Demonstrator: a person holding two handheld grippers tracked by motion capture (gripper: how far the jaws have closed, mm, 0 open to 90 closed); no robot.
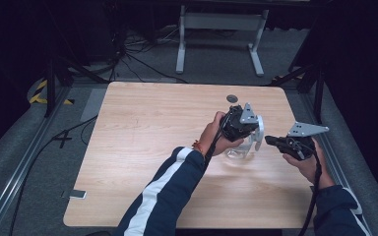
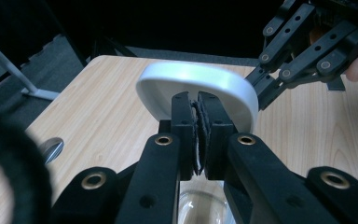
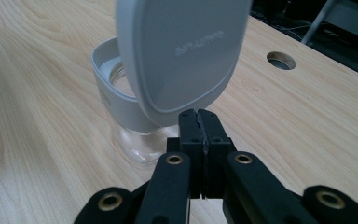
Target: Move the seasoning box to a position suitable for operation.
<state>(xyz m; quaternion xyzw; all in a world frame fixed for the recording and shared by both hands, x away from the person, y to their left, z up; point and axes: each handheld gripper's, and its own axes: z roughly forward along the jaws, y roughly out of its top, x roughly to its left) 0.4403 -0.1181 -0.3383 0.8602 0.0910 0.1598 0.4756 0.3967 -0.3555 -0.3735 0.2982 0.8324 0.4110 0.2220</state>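
Clear glass jar [image 3: 137, 147] with white collar [image 3: 107, 88] and hinged lid [image 3: 182, 51], standing on the wooden table [image 1: 152, 123] at about 3 o'clock from its centre, short of the right edge. Lid swung up, nearly on edge over the mouth.

Risks:
- Lid dropping back shut, or snapping further over, if either tip slips off its smooth face.
- Jar sliding or tipping toward 9 o'clock. Cause: sideways push on the lid high up, with a light base and nothing seen clamping the glass body.
- Hinge strain if both tips press the lid from opposing sides.

Contents: looks empty, glass clear down to the base in the right gripper view. Inside of the collar bare as far as visible.

Left gripper [image 2: 199, 135]: jaws pressed together, tips against the lid's near face. Cannot tell whether a lip of the lid is nipped.
Right gripper [image 3: 199, 126]: jaws fully together, nothing between, tips just at the lid's lower edge, about 6 o'clock of the lid in its own view.

Beyond: round hole in the tabletop [image 1: 232, 98], at 12 o'clock from the jar.
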